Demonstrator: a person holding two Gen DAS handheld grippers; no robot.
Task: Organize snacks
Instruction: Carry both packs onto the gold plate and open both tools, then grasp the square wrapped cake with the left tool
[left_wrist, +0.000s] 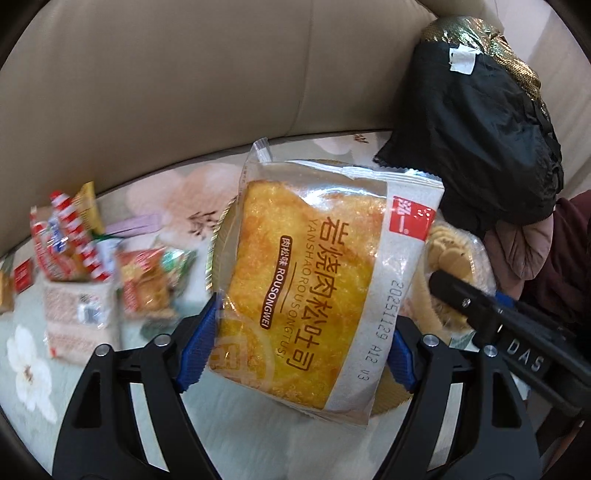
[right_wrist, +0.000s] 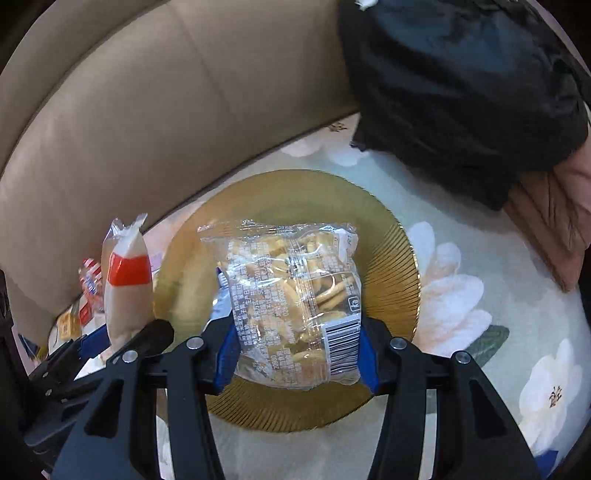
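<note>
In the left wrist view my left gripper (left_wrist: 301, 354) is shut on a packet of yellow toast bread (left_wrist: 310, 266), its blue pads pressing the packet's two sides. The packet hangs over a gold ribbed plate (left_wrist: 216, 240). In the right wrist view my right gripper (right_wrist: 297, 350) is shut on a clear packet of small round biscuits (right_wrist: 295, 291), held above the same gold plate (right_wrist: 391, 266). The toast packet (right_wrist: 127, 280) shows edge-on at the left there. One finger of the right gripper and the biscuit packet (left_wrist: 448, 251) show at the right of the left wrist view.
A pile of mixed snack packets (left_wrist: 74, 236) and a pink packet (left_wrist: 79, 317) lie at the left on the floral cloth (right_wrist: 461, 295). A black bag (left_wrist: 472, 140) and pink clothing (left_wrist: 517, 254) lie at the right. A beige sofa back (left_wrist: 184, 92) rises behind.
</note>
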